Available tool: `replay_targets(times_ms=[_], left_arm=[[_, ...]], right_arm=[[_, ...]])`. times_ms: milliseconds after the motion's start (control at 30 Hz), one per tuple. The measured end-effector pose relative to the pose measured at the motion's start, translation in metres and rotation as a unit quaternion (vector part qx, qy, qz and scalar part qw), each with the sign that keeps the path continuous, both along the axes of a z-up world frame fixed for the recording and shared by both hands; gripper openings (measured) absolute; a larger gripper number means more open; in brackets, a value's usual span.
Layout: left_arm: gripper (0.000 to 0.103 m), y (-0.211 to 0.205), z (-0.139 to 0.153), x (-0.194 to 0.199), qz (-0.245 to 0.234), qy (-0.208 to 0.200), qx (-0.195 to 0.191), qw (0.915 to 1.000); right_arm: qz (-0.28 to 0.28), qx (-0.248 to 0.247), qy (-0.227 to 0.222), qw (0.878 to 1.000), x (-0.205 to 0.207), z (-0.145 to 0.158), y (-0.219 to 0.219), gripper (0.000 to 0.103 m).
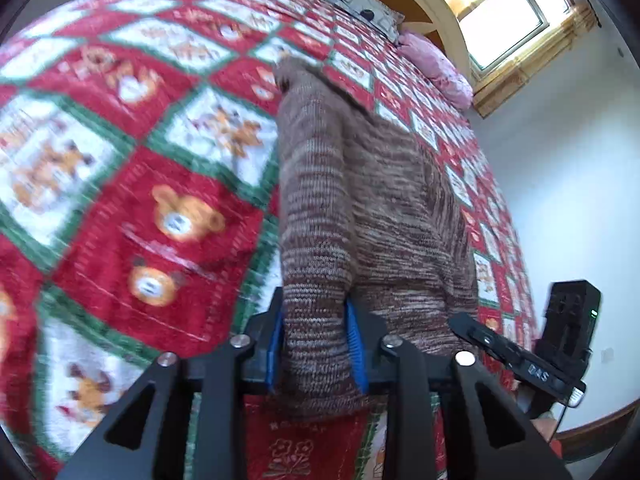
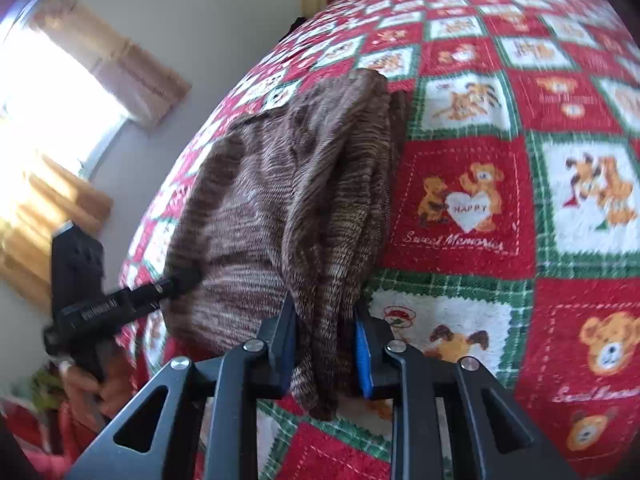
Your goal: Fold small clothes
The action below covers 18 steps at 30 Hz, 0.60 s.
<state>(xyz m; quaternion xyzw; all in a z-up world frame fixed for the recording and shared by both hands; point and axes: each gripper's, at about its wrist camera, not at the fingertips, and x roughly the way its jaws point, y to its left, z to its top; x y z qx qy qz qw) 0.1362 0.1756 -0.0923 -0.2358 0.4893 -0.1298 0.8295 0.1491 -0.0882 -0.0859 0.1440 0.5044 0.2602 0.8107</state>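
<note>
Gripping the sweater [image 1: 360, 208] between both grippers' fingers [image 1: 356, 344].

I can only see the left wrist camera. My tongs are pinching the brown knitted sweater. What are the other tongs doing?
Observer: The right tongs are shut on the brown marled knitted sweater too, gripping a bunched fold near its closest edge.
Operator: Is there any writing on the blanket?
Observer: Yes. Beside the sweater, the red, white and green teddy-bear patchwork bedspread has a heart reading "Happy" above "Sweet Memories".
Operator: Can you see my tongs from there?
Observer: Yes, the left tongs come in from the side, their tips on the sweater's edge, with a hand holding the handle.
</note>
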Motion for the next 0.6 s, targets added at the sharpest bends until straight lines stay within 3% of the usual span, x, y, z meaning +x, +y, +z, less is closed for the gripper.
replay_targets(times_ms=[67, 133, 200, 333, 400, 467, 533, 600], left_arm=[[0.035, -0.001, 0.020, -0.002, 0.005, -0.033, 0.042, 0.9985], [0.043, -0.007, 0.043, 0.000, 0.021, -0.082, 0.106, 0.9908], [0.057, -0.015, 0.055, 0.010, 0.030, -0.114, 0.141, 0.9829], [0.057, -0.041, 0.059, 0.046, 0.028, -0.152, 0.173, 0.9727], [0.057, -0.055, 0.050, 0.063, 0.026, -0.159, 0.203, 0.9658], [0.057, -0.062, 0.032, 0.078, 0.030, -0.130, 0.244, 0.9606], [0.057, -0.060, 0.012, 0.087, 0.038, -0.101, 0.249, 0.9625], [0.061, -0.055, 0.005, 0.082, 0.048, -0.101, 0.256, 0.9601]], right_arm=[[0.007, -0.013, -0.023, 1.000, -0.006, 0.011, -0.001, 0.028], [-0.008, -0.021, -0.058, 0.998, -0.009, 0.026, -0.008, 0.029], [-0.036, -0.023, -0.122, 0.992, -0.008, 0.050, -0.015, 0.028], [-0.042, -0.087, -0.193, 0.976, 0.018, 0.071, 0.009, 0.028], [-0.027, -0.090, -0.192, 0.977, 0.037, 0.065, 0.024, 0.022], [-0.023, -0.113, -0.173, 0.978, 0.059, 0.048, 0.038, 0.022], [-0.014, -0.127, -0.149, 0.981, 0.073, 0.028, 0.048, 0.022], [-0.021, -0.155, -0.124, 0.980, 0.080, 0.004, 0.049, 0.019]])
